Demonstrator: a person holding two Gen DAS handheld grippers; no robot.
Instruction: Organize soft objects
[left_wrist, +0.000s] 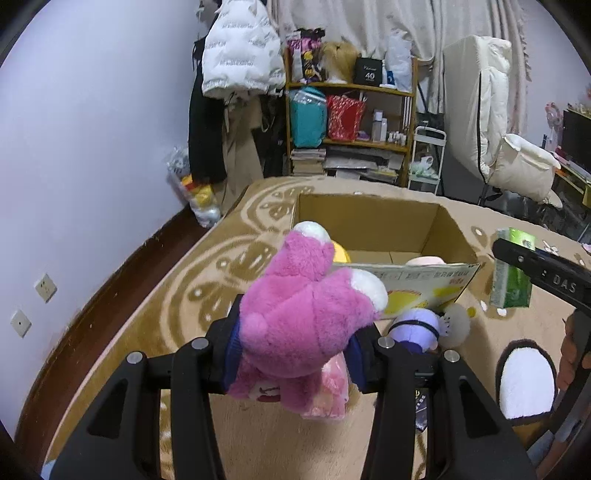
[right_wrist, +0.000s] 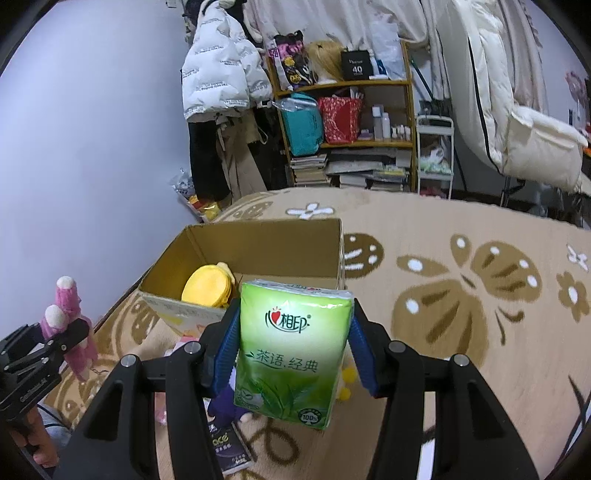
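Open cardboard box (left_wrist: 373, 236) on the patterned beige blanket of the bed (right_wrist: 443, 229), near its far-left corner, flaps up, top unobstructed. Inside: a yellow plush (right_wrist: 207, 291) against the near-left wall, and a pale pink rounded item (left_wrist: 424, 260) just behind the near wall, possibly another soft toy, mostly hidden by the cardboard. Rest of the box floor bare cardboard.

Left gripper (left_wrist: 295, 354), seen from its own camera: blue-padded fingers (left_wrist: 232, 354) pinching the pink plush toy (left_wrist: 306, 306) around its middle, white-tipped limbs pointing up toward the box, body raised above the blanket just short of the box's near-left corner.

Right gripper (right_wrist: 293, 350): blue fingers (right_wrist: 225, 350) pressed against both long sides of the green tissue pack (right_wrist: 291, 350), held upright, lifted clear of the blanket, in front of the box's near-right corner.

On the blanket below, between the grippers and touching or almost touching the box's near wall: a purple plush (left_wrist: 417, 328) with a grey round piece beside it, a dark flat packet (right_wrist: 231, 443), and a black-rimmed white oval plush (left_wrist: 524, 384) toward the near-right.

Wide stretch of blanket to the right of the box free for movement; left bed edge close to the box, wall just beyond it. Shelf unit (right_wrist: 343, 122) and hung coats past the far edge.
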